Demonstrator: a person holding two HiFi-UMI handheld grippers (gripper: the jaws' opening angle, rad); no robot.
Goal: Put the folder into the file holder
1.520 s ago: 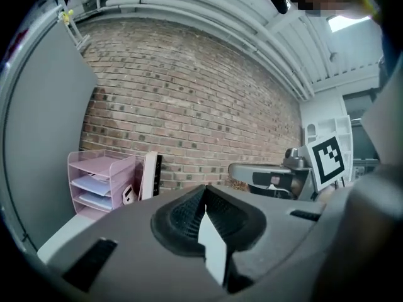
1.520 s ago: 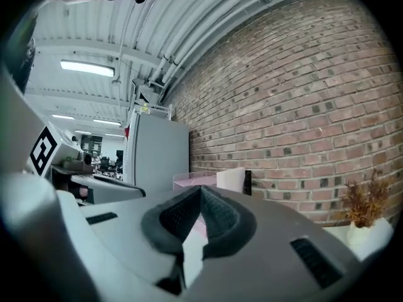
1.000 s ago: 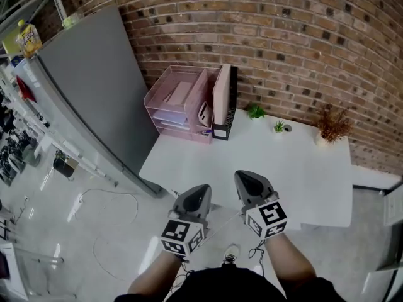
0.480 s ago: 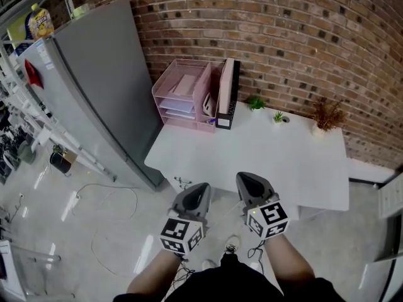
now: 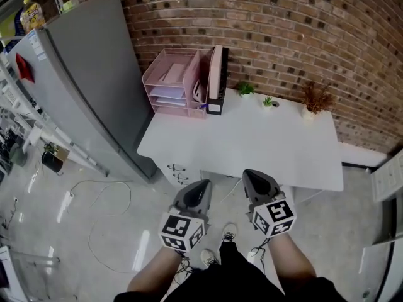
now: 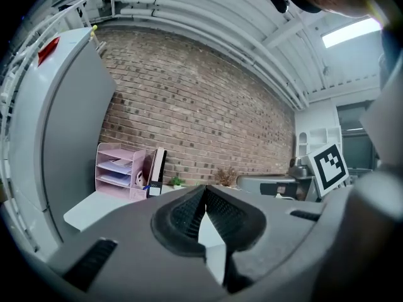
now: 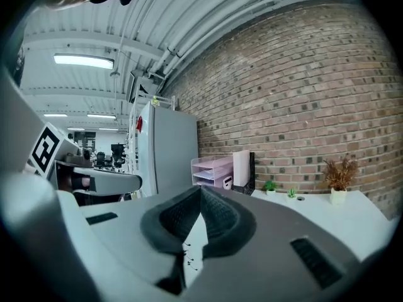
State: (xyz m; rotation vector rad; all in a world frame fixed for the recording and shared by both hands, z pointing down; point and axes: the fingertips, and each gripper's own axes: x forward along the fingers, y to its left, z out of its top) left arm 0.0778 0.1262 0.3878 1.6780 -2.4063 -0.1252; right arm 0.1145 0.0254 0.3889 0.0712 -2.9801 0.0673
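white tabletop [image 5: 252,143] before a red-brown brick wall [image 5: 283,30] speckled with darker bricks. at the tabletop's far left corner, a pink wire-mesh tray stack [image 5: 170,83], then a pale pink folder [image 5: 215,74] and a black file holder [image 5: 222,83]. along the far edge, a green plant [image 5: 245,89], a smaller green sprig [image 5: 268,100] and a rust-brown dried plant [image 5: 315,96] in a white pot. tall grey cabinet [image 5: 94,74] beside the left edge. left gripper [image 5: 203,185] and right gripper [image 5: 250,175] are grey, their cubes patterned in black-and-white squares

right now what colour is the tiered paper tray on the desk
Pink. The paper tray shows best in the head view.
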